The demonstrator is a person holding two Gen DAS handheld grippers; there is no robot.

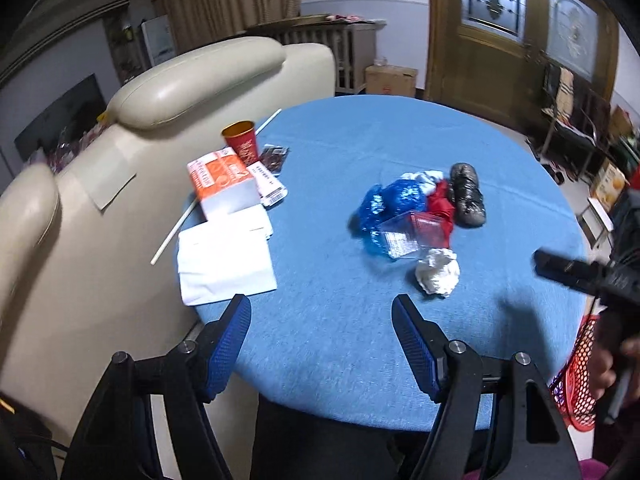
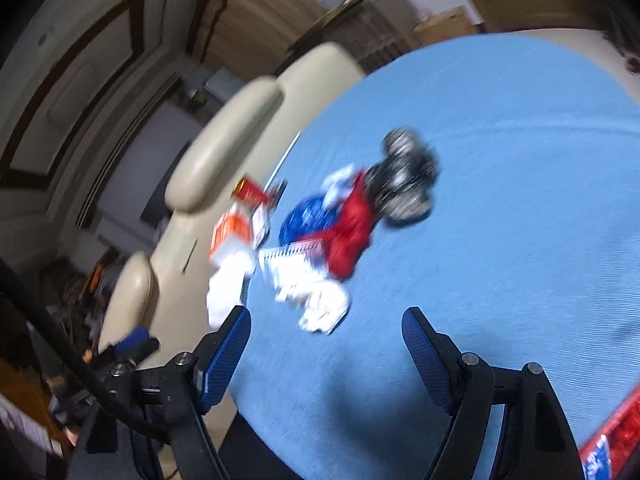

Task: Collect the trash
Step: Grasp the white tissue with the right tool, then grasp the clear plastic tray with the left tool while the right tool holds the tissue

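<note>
The trash sits in a loose heap right of the middle of the left wrist frame, on the round counter (image 1: 320, 184) with its blue cloth: a crumpled white paper ball (image 1: 437, 271) nearest the camera, a clear plastic box (image 1: 404, 234) just behind it, a blue plastic bag (image 1: 390, 200), a red bag (image 1: 442, 204) and a dark crumpled bag (image 1: 467, 195) at the far right of the heap. In the right wrist view the same heap is smeared by motion blur near the middle of the frame, the paper ball (image 2: 324, 312) lowest and the dark bag (image 2: 404, 178) highest.

Only the left wrist view shows clearly what lies at the counter's left edge: an orange and white box (image 1: 222, 182), white napkins (image 1: 224, 258), a red cup (image 1: 240, 140) and a thin white stick (image 1: 176, 228), all well apart from the heap. Beside them stands a cream sofa (image 1: 100, 200). At the lower right edge a red mesh basket (image 1: 580, 380) shows next to a hand.

The left claw (image 1: 322, 320) stands open at the bottom of its frame, nothing between its blue pads, over bare cloth short of the paper ball. The right claw (image 2: 326, 332) is likewise open and empty, the paper ball just above its gap. The left wrist view also catches the right claw as a dark shape at its right edge.
</note>
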